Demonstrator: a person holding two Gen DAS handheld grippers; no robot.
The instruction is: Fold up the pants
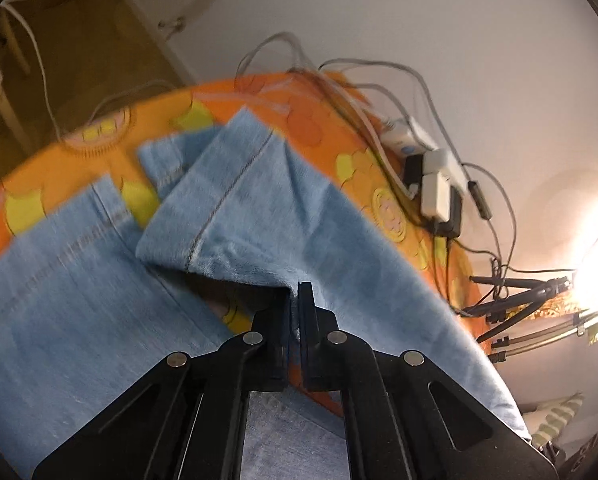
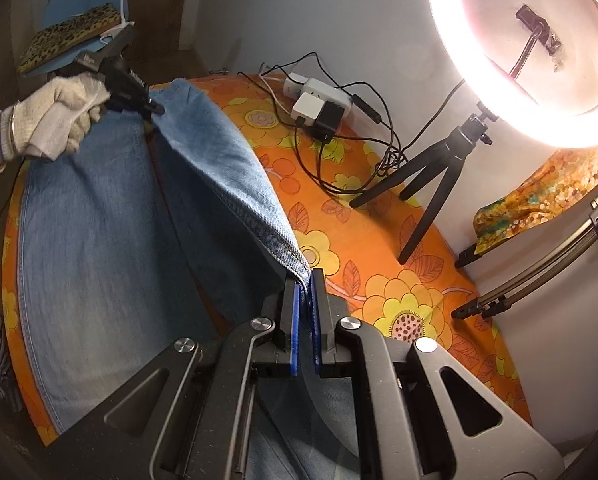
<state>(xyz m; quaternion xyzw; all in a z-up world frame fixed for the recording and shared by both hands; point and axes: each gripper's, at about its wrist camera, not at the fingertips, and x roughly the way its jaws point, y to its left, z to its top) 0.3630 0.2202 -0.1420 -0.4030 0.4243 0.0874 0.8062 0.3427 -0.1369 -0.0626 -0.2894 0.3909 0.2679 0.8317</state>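
A: Left gripper [image 1: 295, 292]?
B: Jaws nearly together, pinching a fold of the jeans [image 1: 259, 208] at the tips. Denim bunches right at the fingertips. Frame's blurry but the pinch reads clearly.

A: Right gripper [image 2: 303, 280]?
B: Blue-padded fingers [image 2: 295, 320] closed down to a thin slot, with the stitched hem corner of the jeans [image 2: 99, 240] clamped between them.

A: Where are the pants?
B: On the table under the orange flowered cloth [image 2: 399, 280]. One leg lies flat toward the left edge; the other leg is lifted, stretched taut between the two grippers. In the right wrist view the left gripper [image 2: 155, 110] shows far across the table, held by a hand in a white knit glove [image 2: 59, 120], gripping the far end of that raised strip.

A: The left view's fabric?
B: A leg end is folded back over itself, seam showing, cloth visible through the gap beneath it.

A: Background?
B: White power strip with adapters [image 2: 319, 100] and tangled black cables at the far edge by the wall. Lit ring light [image 2: 499, 128] on a small black tripod [image 2: 431, 176] stands on the table's right side. A second stand's legs [image 2: 539, 264] lean in at the right edge, and a yellow patterned cloth [image 2: 539, 200] sits by the wall.
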